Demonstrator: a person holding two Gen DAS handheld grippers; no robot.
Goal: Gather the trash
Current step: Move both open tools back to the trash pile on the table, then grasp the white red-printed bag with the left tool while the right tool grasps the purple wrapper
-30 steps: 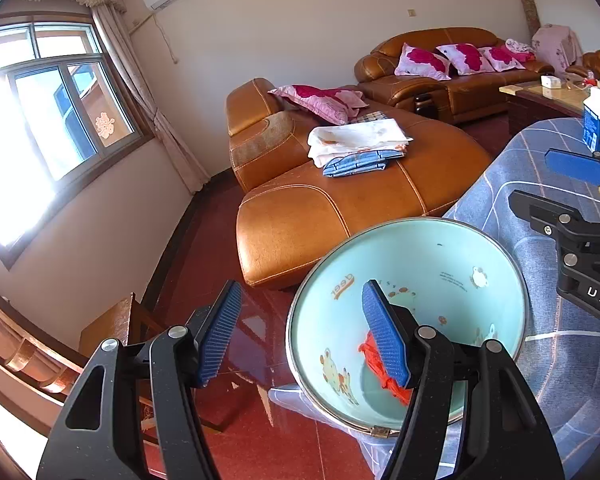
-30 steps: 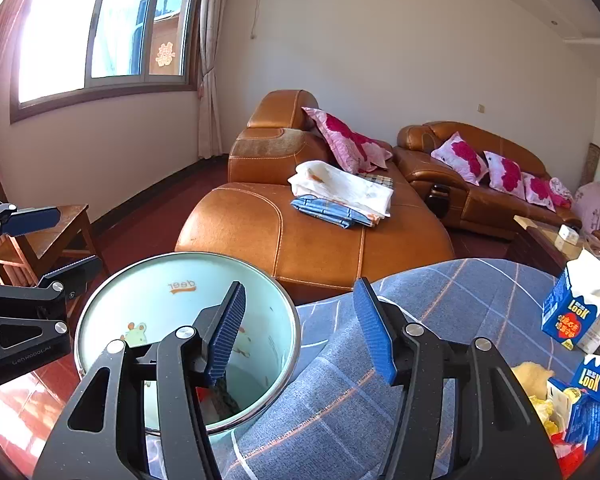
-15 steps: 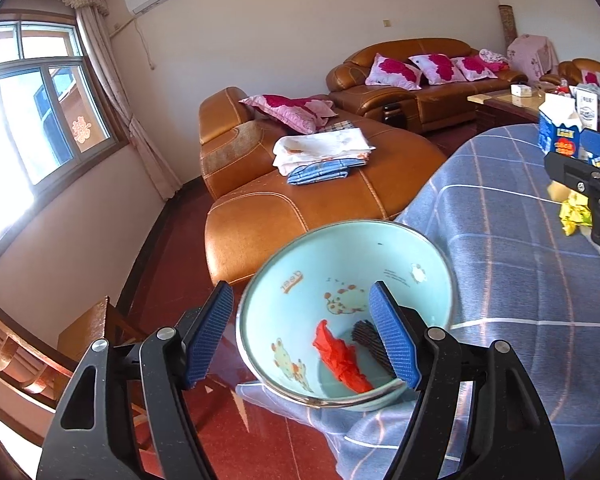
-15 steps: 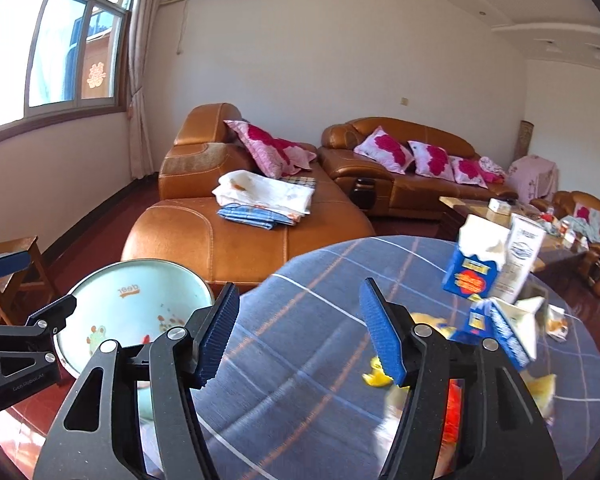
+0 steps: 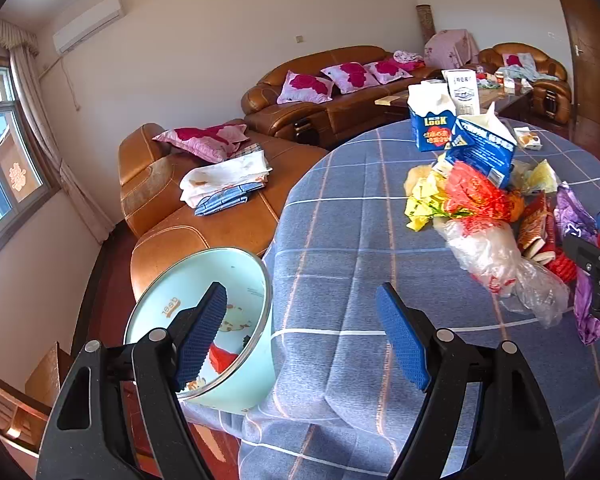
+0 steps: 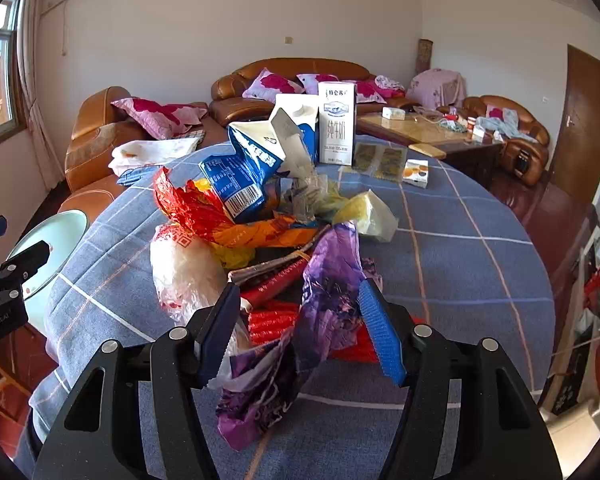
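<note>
Two tools in play, both with jaws spread. Right tool (image 6: pixel 300 330) has swung off the bin since a second ago and now straddles the purple wrapper (image 6: pixel 332 280), pads either side, not yet closed on it; whether the pads touch the plastic I cannot tell. Red corrugated packets (image 6: pixel 270 322) lie just under and at 9 o'clock of the wrapper. Further out at 12 o'clock sits the main trash heap: clear plastic bag (image 6: pixel 184 268), red-and-orange foil (image 6: pixel 192 208), crushed blue carton (image 6: pixel 240 172), an upright white milk carton (image 6: pixel 336 128) behind.

Left tool (image 5: pixel 300 340) is empty and has also turned from the bin toward the worktop (image 5: pixel 360 240), hovering over bare cloth near its edge. The pale green bin (image 5: pixel 244 272) stands at its 9 o'clock, beside the worktop, a red scrap (image 5: pixel 224 358) already inside.

Judgement: one drop-off is finished and the next pick is starting; the wrapper is light and crumpled, so it should pinch easily but may drag neighbours.
</note>
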